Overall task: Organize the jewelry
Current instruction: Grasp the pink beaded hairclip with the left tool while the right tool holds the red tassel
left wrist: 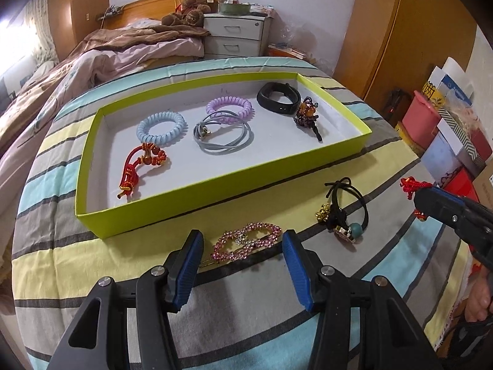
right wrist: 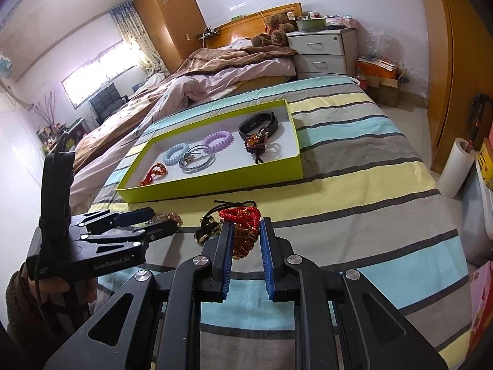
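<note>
A lime-green tray (left wrist: pixel 215 188) (right wrist: pixel 215 182) lies on the striped bedspread. It holds a blue spiral tie (left wrist: pixel 160 126), a purple spiral tie (left wrist: pixel 228 106), grey cords (left wrist: pixel 222 137), a black band (left wrist: pixel 279 97), a brown beaded charm (left wrist: pixel 306 114) and a red knot charm (left wrist: pixel 141 163). My left gripper (left wrist: pixel 242 242) (right wrist: pixel 154 220) is open low over the bed. The pink rhinestone clip (left wrist: pixel 246 240) (right wrist: pixel 168 215) lies between its blue pads, untouched. My right gripper (right wrist: pixel 247 225) (left wrist: pixel 425 197) is shut on a red braided ornament (right wrist: pixel 242 215) (left wrist: pixel 411 183), held above the bedspread.
A black hair tie with bells and a teal bead (left wrist: pixel 345 212) (right wrist: pixel 209 225) lies on the bedspread between the two grippers. Boxes and a pink bin (left wrist: pixel 422 120) crowd the floor at the right. A second bed with rumpled covers (left wrist: pixel 101 58) lies to the left.
</note>
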